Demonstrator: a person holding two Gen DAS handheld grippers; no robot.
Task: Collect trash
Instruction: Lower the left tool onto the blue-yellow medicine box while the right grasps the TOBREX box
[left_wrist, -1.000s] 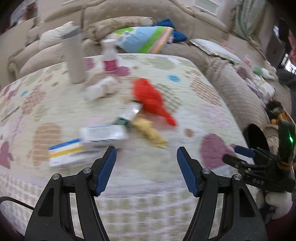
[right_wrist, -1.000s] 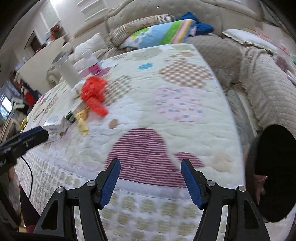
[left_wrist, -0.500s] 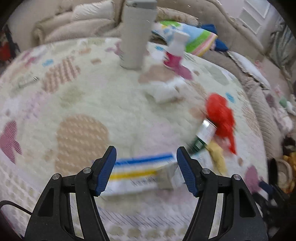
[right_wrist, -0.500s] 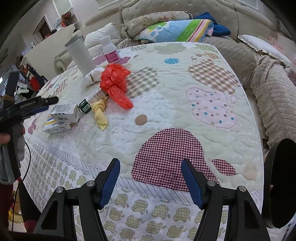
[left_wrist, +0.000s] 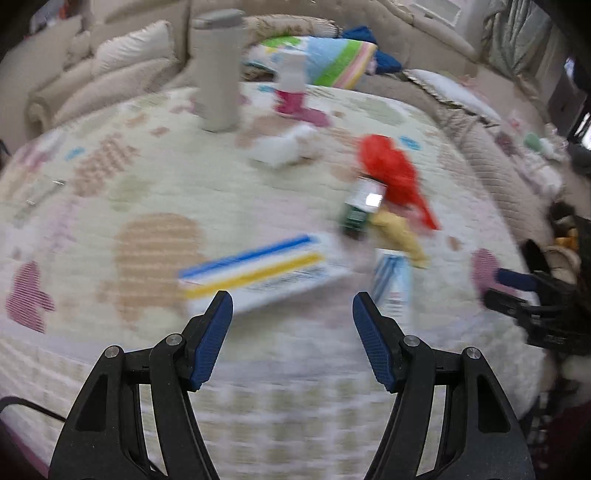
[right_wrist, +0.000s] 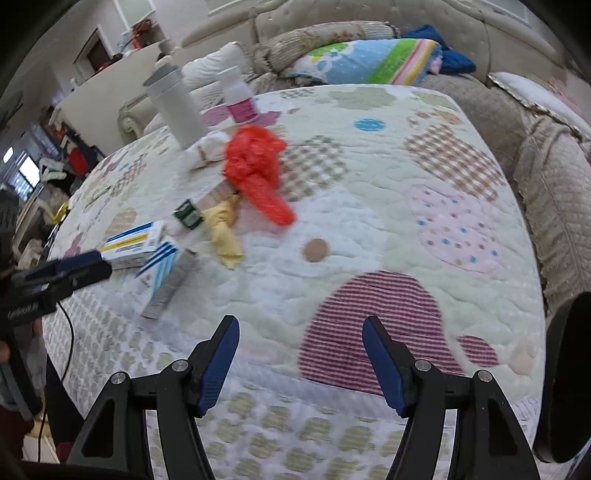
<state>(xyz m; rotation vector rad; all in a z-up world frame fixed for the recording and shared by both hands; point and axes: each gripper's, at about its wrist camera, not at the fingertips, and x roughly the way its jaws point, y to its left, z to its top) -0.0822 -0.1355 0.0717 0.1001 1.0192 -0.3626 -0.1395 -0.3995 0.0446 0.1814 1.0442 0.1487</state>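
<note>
Trash lies on a quilted table cover (right_wrist: 369, 229): a blue-and-yellow striped box (left_wrist: 258, 275) (right_wrist: 135, 243), a blue-striped white box (left_wrist: 393, 288) (right_wrist: 166, 277), a small green box (left_wrist: 360, 206) (right_wrist: 188, 216), a yellow crumpled wrapper (left_wrist: 400, 236) (right_wrist: 225, 232), a red plastic bag (left_wrist: 395, 177) (right_wrist: 258, 166) and a white tissue wad (left_wrist: 284, 147) (right_wrist: 207, 149). My left gripper (left_wrist: 291, 306) (right_wrist: 70, 266) is open and holds nothing, just short of the striped box. My right gripper (right_wrist: 299, 332) (left_wrist: 517, 291) is open over the cover's near edge, holding nothing.
A tall pale tumbler (right_wrist: 177, 107) (left_wrist: 218, 74) and a pink-labelled bottle (right_wrist: 240, 96) (left_wrist: 291, 88) stand at the back of the table. A sofa with cushions (right_wrist: 369, 62) wraps around behind and to the right. A dark round object (right_wrist: 569, 387) sits at the lower right.
The left gripper has come in toward the blue-and-yellow box, which now lies right before its fingers. The right view has shifted left, so the trash pile sits nearer the middle. Both grippers' jaws kept their width.
</note>
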